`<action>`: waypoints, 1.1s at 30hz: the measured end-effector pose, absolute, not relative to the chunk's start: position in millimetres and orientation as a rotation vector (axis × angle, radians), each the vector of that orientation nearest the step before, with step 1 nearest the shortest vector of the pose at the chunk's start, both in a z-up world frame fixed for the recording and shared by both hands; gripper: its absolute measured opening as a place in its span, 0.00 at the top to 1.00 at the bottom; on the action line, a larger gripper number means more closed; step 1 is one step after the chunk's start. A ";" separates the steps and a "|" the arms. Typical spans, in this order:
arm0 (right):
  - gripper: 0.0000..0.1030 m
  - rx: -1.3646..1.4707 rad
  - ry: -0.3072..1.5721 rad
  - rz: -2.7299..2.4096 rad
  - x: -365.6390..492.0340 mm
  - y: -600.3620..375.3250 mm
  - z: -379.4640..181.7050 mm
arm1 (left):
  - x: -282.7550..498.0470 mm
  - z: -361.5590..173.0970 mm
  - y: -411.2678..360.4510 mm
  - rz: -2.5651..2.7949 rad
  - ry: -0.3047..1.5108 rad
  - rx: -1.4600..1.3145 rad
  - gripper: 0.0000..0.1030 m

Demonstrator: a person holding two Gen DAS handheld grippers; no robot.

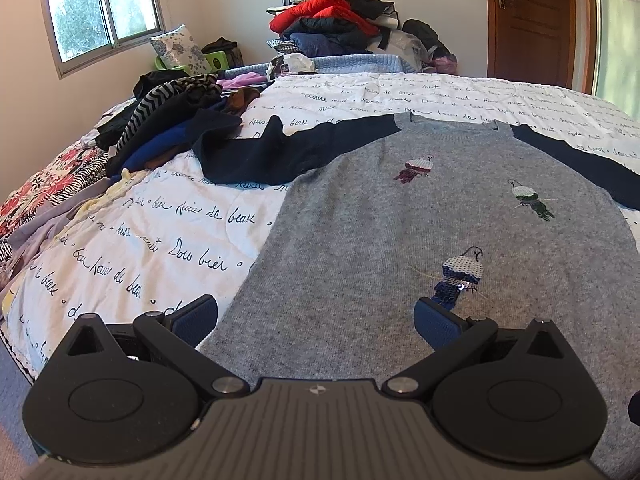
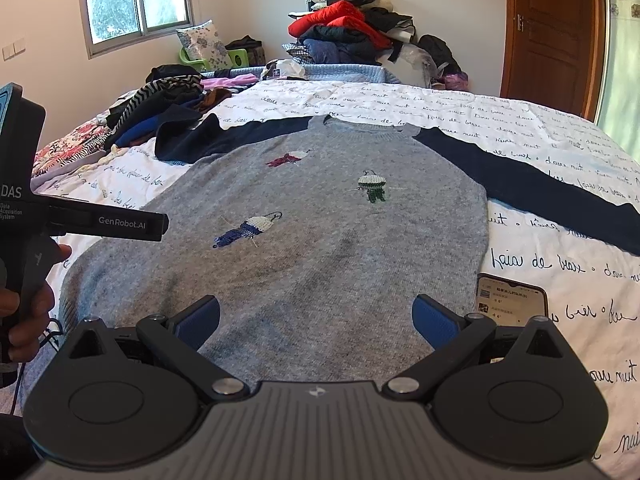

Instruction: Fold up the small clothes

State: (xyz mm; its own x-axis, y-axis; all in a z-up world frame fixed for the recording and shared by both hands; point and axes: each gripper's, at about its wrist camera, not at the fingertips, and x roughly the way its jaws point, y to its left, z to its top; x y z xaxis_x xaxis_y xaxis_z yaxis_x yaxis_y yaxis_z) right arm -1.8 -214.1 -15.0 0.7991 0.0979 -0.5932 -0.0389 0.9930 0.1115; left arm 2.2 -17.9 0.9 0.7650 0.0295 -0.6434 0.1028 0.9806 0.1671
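Note:
A small grey sweater with navy sleeves and three sequin figures lies flat, front up, on the bed. Its left sleeve bends back on itself; its right sleeve stretches straight out. My left gripper is open above the sweater's lower left hem, nothing between its blue pads. My right gripper is open over the lower hem near the right side, also holding nothing. The left gripper's body, held by a hand, shows at the left edge of the right wrist view.
A phone lies on the white script-printed quilt by the sweater's right hem. A heap of dark and striped clothes sits at the bed's left. A taller clothes pile stands beyond the bed, near a wooden door.

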 end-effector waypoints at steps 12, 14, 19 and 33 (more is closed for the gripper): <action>0.00 0.079 0.608 0.096 -2.7 -215.0 -13.0 | 5.1 7.0 -31.0 -0.048 0.677 0.208 0.00; 0.00 0.086 0.607 0.093 -2.8 -217.5 -12.1 | 5.7 7.3 -33.3 -0.047 0.674 0.208 0.00; 0.00 0.139 0.602 0.105 -2.2 -229.9 -10.1 | 6.6 8.1 -36.6 -0.053 0.670 0.210 0.00; 0.00 0.236 0.579 0.069 8.7 -268.9 -9.1 | 26.8 5.1 -65.9 -0.071 0.675 0.230 0.00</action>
